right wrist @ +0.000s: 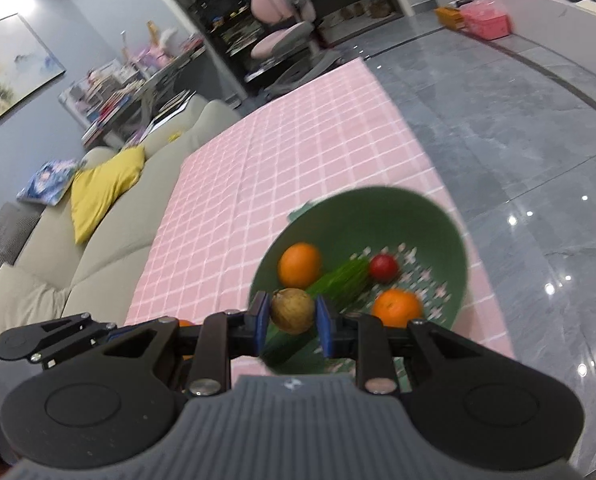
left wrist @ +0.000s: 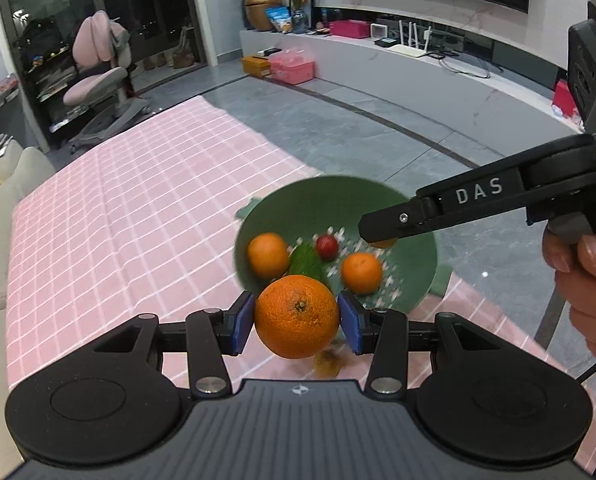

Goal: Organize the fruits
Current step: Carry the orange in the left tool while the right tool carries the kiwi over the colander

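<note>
My left gripper (left wrist: 297, 317) is shut on a large orange (left wrist: 297, 316), held above the pink checked tablecloth (left wrist: 118, 208) just short of the green bowl (left wrist: 338, 196). The bowl holds two smaller oranges (left wrist: 269, 255), a green cucumber (left wrist: 307, 261) and a red fruit (left wrist: 327, 246). My right gripper (right wrist: 292, 314) is shut on a small brown round fruit (right wrist: 292, 311), held over the near rim of the bowl (right wrist: 362, 208). The right gripper also shows in the left wrist view (left wrist: 378, 234), reaching over the bowl from the right.
A beige sofa (right wrist: 58, 272) with a yellow cushion (right wrist: 102, 192) runs along the table's left side. Grey tiled floor (right wrist: 518, 140) lies to the right of the table. A pink chair (left wrist: 98, 76) stands beyond the far end. A small blurred brownish thing (left wrist: 328, 360) lies on the cloth under the left gripper.
</note>
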{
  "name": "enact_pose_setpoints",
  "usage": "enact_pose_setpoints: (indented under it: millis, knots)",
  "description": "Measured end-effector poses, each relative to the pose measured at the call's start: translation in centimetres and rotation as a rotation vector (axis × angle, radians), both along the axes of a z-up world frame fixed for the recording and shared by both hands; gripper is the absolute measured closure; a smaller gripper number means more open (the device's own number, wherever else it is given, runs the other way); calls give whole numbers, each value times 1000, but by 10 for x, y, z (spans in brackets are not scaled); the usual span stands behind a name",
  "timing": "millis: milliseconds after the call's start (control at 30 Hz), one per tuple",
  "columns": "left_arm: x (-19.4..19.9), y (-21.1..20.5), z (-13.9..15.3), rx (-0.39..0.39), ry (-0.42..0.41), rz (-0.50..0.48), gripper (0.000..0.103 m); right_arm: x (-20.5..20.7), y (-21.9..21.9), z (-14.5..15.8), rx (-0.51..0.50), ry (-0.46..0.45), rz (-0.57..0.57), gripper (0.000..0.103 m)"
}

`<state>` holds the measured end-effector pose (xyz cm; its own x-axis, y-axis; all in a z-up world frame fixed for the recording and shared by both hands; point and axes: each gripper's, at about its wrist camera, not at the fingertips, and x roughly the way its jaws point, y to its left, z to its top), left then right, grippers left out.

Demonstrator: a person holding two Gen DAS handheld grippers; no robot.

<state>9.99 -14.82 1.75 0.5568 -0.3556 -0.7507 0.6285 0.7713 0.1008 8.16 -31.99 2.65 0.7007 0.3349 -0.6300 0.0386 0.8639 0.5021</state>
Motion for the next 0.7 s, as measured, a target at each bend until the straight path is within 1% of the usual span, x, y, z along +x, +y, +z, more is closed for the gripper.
enact_pose_setpoints:
  millis: [67, 233, 367, 567, 700]
  knots:
    - [7, -10, -2, 5, 2, -12, 52, 3, -8, 0, -1, -2, -26, 82]
    - [25, -34, -10, 55, -1, -58, 52, 17, -28, -1, -12, 9, -73, 82]
    - [42, -52, -16, 113, -16, -128, 52, 27, -39, -10, -15, 30, -103, 82]
    - [65, -78, -34, 203, -24, -254, 52, 46, -45, -30, 0, 78, -136, 82]
    - [81, -91, -53, 297, -15, -276, 52, 54, -43, -39, -2, 93, -142, 82]
